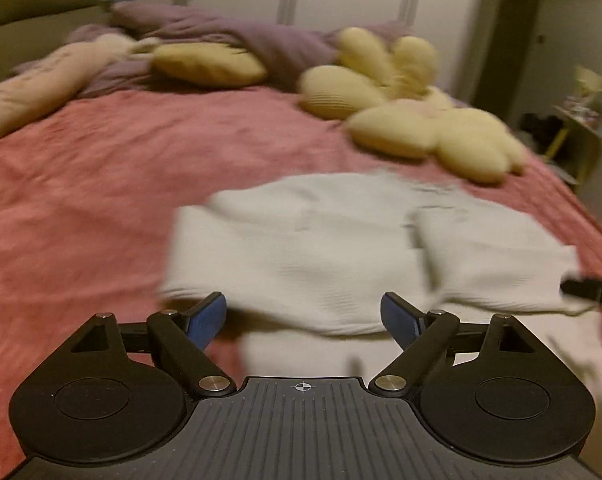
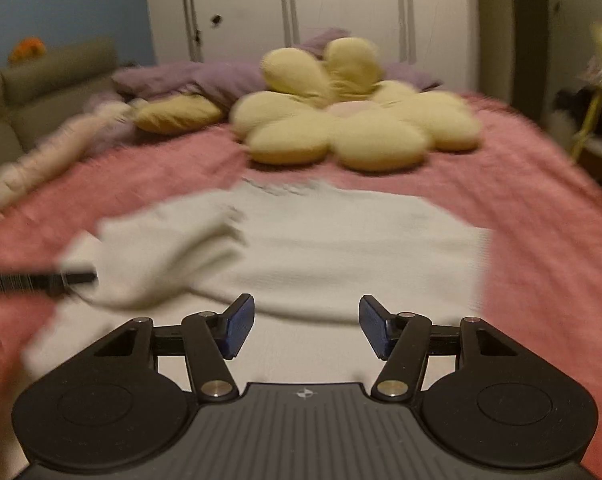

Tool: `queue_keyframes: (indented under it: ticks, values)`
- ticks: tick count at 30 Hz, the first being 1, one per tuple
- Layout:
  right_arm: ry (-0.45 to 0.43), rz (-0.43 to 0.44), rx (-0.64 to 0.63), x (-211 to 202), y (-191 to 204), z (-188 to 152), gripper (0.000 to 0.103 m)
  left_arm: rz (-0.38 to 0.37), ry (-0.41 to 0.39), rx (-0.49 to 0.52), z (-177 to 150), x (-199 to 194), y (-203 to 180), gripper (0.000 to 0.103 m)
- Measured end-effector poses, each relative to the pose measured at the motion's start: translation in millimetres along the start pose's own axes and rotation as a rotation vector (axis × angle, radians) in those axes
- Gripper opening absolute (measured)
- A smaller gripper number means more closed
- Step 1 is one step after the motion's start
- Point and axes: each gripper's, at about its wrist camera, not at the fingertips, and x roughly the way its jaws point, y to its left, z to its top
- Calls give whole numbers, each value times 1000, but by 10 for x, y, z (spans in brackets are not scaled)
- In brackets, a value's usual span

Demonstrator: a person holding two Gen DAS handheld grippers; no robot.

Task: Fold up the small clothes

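A small white knit garment (image 1: 341, 256) lies partly folded on the pink bedspread (image 1: 81, 184). It also shows in the right wrist view (image 2: 341, 248), with a folded flap on its left. My left gripper (image 1: 303, 318) is open and empty just above the garment's near edge. My right gripper (image 2: 306, 326) is open and empty over the garment's near part. The tip of the right gripper shows at the right edge of the left wrist view (image 1: 593, 290). The left gripper's tip shows at the left edge of the right wrist view (image 2: 41, 280). Both views are blurred.
A yellow flower-shaped cushion (image 2: 353, 116) lies beyond the garment. A yellow pillow (image 1: 209, 64), a purple blanket (image 1: 237, 36) and a long pink plush (image 1: 33, 88) lie at the head of the bed. White wardrobe doors (image 2: 341, 0) stand behind. The bed's right edge (image 1: 593, 216) is close.
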Motion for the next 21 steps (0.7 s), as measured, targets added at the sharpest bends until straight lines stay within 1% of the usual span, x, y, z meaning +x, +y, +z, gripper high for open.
queue_keyframes:
  ticks: [2,4,6,7,8,9,12,13,14,16,18,19,21]
  values:
    - [6,68,28,171,144,184,58,16,17,-46,-21,5,126,89]
    - [25,111,48,374,303,373,58,2,39,-91,-34,47,207,89]
    - [79,133,86,632,432,528,58,-12,53,-114,-86,31,280,89]
    - [110,131,115,751,467,570,55,-16,58,-116,-115,41,278,89]
    - [141,143,148,869,482,600,48,-17,61,-113,-127,13,283,89]
    - [169,155,186,974,473,612,45,-20,64,-105,-136,24,269,89]
    - [238,155,307,1229,395,566,27,-15,74,-91,-169,20,280,89]
    - [252,153,339,1297,365,534,10,-15,78,-92,-171,28,279,89]
    - [257,161,356,1332,341,503,5,-10,80,-92,-164,38,281,89]
    - [225,171,351,1276,313,489,5,6,76,-90,-149,56,281,89]
    - [112,137,289,1004,257,540,5,16,75,-89,-122,83,275,89]
    - [41,109,246,835,206,554,5,19,75,-90,-107,102,265,89]
    - [-42,45,205,595,63,540,5,25,75,-89,-80,140,231,89]
